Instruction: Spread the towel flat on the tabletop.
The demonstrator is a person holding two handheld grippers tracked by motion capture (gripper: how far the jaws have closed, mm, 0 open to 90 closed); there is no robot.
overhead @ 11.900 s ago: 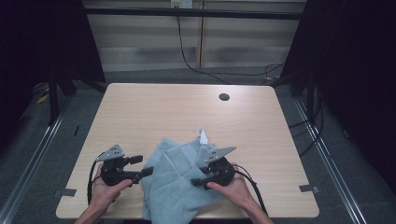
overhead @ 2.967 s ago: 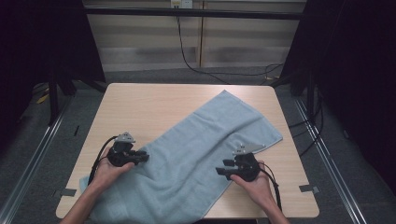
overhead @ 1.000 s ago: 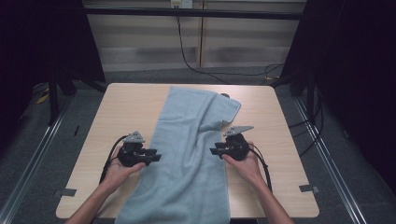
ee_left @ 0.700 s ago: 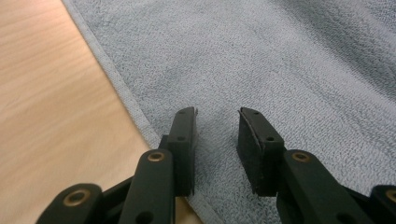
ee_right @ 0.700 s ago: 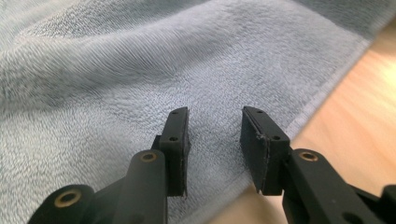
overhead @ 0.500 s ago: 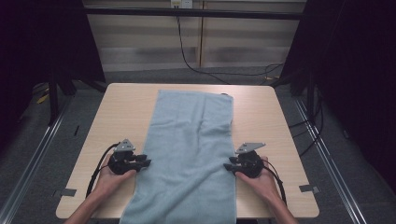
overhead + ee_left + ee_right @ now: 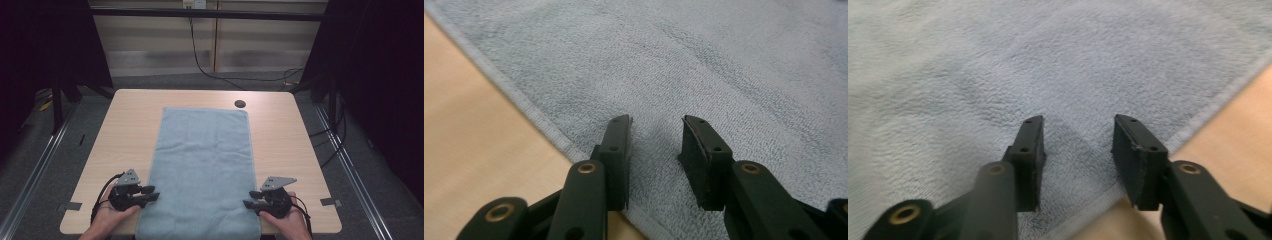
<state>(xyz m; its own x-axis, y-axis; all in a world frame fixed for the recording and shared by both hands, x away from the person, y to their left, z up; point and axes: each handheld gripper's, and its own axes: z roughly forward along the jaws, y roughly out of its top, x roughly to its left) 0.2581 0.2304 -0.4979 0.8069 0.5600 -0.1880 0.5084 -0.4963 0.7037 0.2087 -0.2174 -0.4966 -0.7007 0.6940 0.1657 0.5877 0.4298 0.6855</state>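
towel (image 7: 202, 165) flat, between left gripper (image 7: 150, 193), right gripper (image 7: 251, 199)

- Table (image 7: 130, 130): light wood-grain top, rectangular with rounded corners, seen from above in the high view.
- Round dark hole (image 7: 240, 104): set in the table top near the far edge, right of centre.
- Black cable (image 7: 200, 60): hangs down the pale rear wall panel (image 7: 150, 35), then runs right along the floor behind the table.
- Grey floor (image 7: 70, 150): carpet-like surface around the table.
- Metal rails (image 7: 35, 175): one runs along the floor on each side of the table.
- Grey tape pieces (image 7: 72, 205): one lies on the floor beside each near corner of the table.
- Black drapes (image 7: 380, 75): dark areas on both sides of the scene.
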